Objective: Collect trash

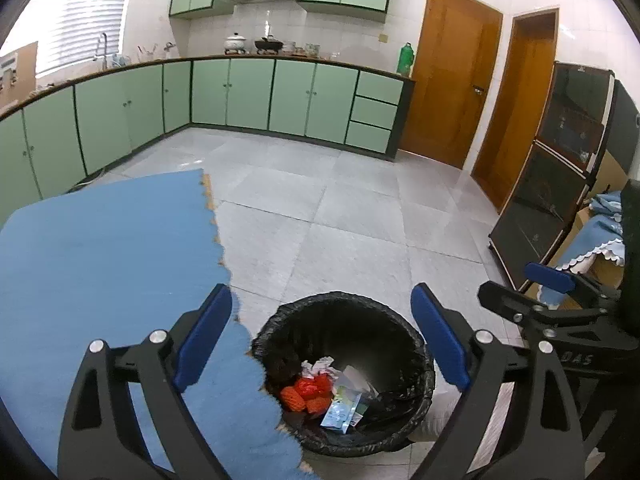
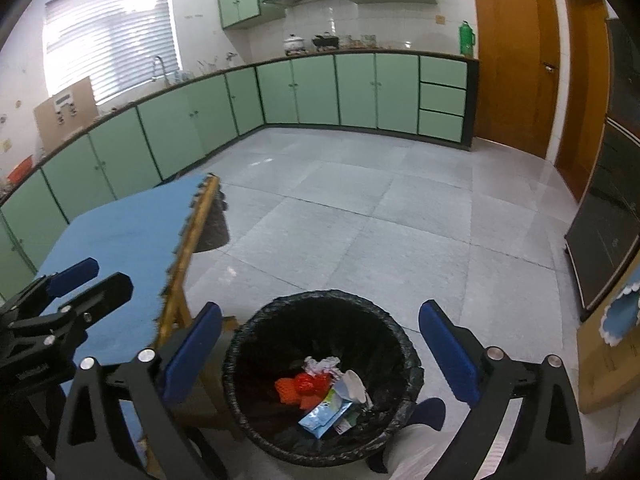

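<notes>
A round bin with a black liner (image 1: 416,344) (image 2: 236,344) stands on the tiled floor beside the table. Inside lie red-orange wrappers (image 1: 308,394) (image 2: 304,386), crumpled white paper (image 1: 318,366) (image 2: 320,363) and a blue-white packet (image 1: 340,410) (image 2: 324,414). My left gripper (image 1: 322,342) is open and empty, above the bin at the table's edge. My right gripper (image 2: 320,350) is open and empty, straight above the bin. Each gripper shows in the other's view, the right at the right edge (image 1: 520,292) and the left at the left edge (image 2: 84,280).
A table with a blue cloth (image 1: 100,248) (image 2: 120,224) stands left of the bin. Green kitchen cabinets (image 1: 248,92) (image 2: 312,88) line the far walls. Wooden doors (image 1: 452,76) (image 2: 512,56) and a dark glass cabinet (image 1: 556,168) are at right. A cardboard box (image 2: 608,356) sits right.
</notes>
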A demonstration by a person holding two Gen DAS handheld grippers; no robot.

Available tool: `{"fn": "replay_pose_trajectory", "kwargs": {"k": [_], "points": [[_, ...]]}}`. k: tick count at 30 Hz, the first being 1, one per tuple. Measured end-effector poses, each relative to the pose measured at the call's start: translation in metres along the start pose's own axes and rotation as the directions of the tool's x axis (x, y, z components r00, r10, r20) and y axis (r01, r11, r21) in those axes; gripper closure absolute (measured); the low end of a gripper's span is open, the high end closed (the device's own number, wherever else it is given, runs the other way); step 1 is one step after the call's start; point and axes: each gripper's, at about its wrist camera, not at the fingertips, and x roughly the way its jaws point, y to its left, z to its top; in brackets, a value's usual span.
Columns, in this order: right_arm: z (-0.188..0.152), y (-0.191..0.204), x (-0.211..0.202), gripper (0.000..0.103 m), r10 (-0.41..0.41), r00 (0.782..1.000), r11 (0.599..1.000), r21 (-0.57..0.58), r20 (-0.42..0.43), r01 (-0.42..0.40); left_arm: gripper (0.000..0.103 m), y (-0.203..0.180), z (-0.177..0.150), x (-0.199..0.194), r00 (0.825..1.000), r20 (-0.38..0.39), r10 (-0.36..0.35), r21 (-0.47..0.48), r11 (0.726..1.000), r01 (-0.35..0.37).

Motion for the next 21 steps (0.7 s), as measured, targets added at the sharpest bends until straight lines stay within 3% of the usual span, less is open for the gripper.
{"fn": "replay_pose_trajectory", "kwargs": {"k": [12,21], "points": [[0.001,0.023,-0.06,0.006,0.112,0.992,0.994,-0.023,0.058,-0.111,0.012,-0.001,0.005,-0.068,0.996,0.082,0.033,0.01,0.999,-0.034],[0.002,0.038,-0.094,0.006,0.14,0.984,0.989,-0.056,0.113,-0.134,0.012,0.001,0.002,-0.102,0.99,0.127,0.066,0.012,0.998,-0.068]]}}
